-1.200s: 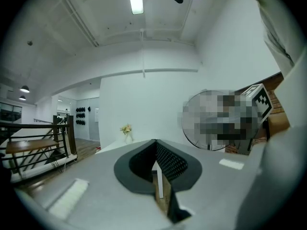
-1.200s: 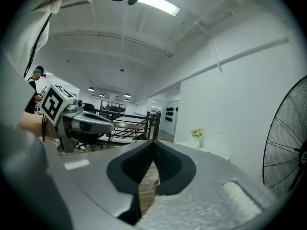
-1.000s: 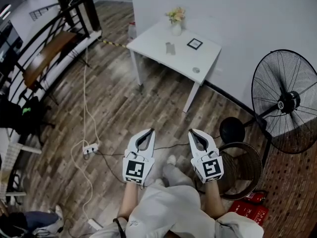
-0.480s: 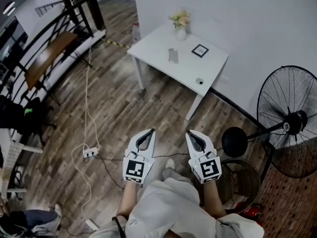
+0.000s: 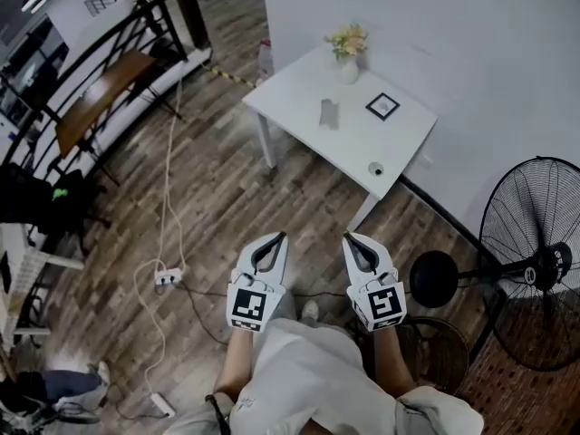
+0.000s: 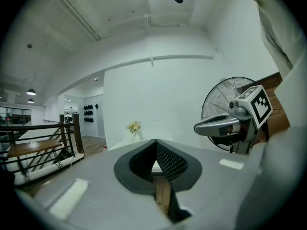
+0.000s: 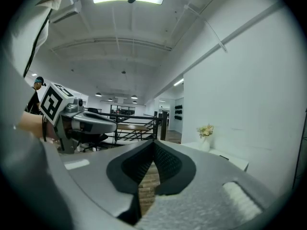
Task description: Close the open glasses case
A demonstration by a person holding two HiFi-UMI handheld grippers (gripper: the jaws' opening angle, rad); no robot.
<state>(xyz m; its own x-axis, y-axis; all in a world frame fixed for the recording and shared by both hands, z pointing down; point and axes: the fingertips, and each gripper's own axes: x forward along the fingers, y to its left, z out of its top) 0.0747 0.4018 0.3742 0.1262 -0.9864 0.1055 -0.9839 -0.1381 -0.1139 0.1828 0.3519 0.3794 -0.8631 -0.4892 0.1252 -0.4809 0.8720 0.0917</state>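
A small grey oblong thing, probably the glasses case point(image 5: 328, 113), lies on the white table point(image 5: 299, 87) across the room; it is too small to tell whether it is open. Both grippers are held side by side in front of the person's body, well short of the table. My left gripper point(image 5: 278, 236) has its jaws closed together with nothing between them, and so does my right gripper point(image 5: 348, 236). The left gripper view shows the left gripper point(image 6: 156, 141) shut, with the table far behind it. The right gripper view shows the right gripper point(image 7: 154, 142) shut too.
On the table stand a vase of flowers point(image 5: 348, 47), a small dark frame point(image 5: 382, 106) and a small round object point(image 5: 375, 169). A standing fan point(image 5: 535, 261) is at the right, a round basket point(image 5: 439, 356) beside the person. A cable and power strip point(image 5: 164, 277) lie on the wood floor; a railing point(image 5: 100, 57) runs at the left.
The table and fan have shifted right and down in the head view as the view turned. Both grippers stay shut, in about the same place before the body.
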